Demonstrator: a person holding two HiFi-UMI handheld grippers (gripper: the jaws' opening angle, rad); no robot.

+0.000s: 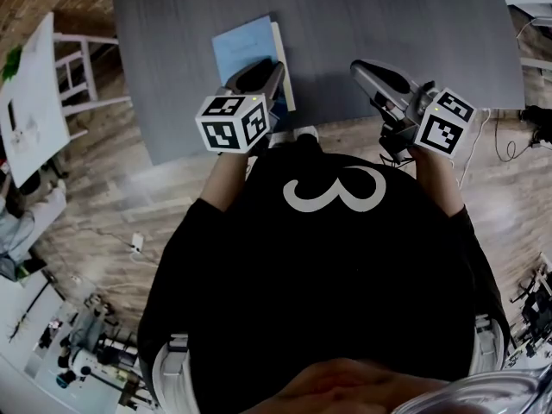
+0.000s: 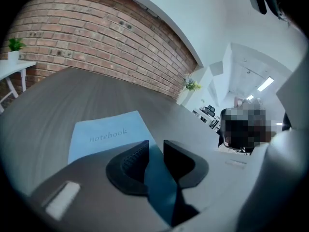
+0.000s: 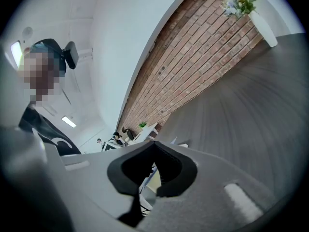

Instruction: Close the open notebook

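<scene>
A light blue notebook point(image 1: 246, 46) lies flat on the grey table point(image 1: 414, 33), cover down and its printed title facing up, with a pale strip of page edges along its right side. My left gripper point(image 1: 274, 69) hovers over the notebook's near right corner. In the left gripper view its jaws point(image 2: 156, 146) stand open with a narrow gap, the blue cover point(image 2: 106, 134) showing beyond and nothing pinched. My right gripper point(image 1: 358, 65) hangs over bare table to the right of the notebook. In the right gripper view point(image 3: 154, 144) its tips meet, shut on nothing.
The table's near edge runs just in front of the person's body. A white side table point(image 1: 30, 93) and a white stool point(image 1: 86, 67) stand left of it on the wooden floor. Cables point(image 1: 509, 141) lie at the right. A flower vase point(image 3: 246, 4) stands on the table's far end.
</scene>
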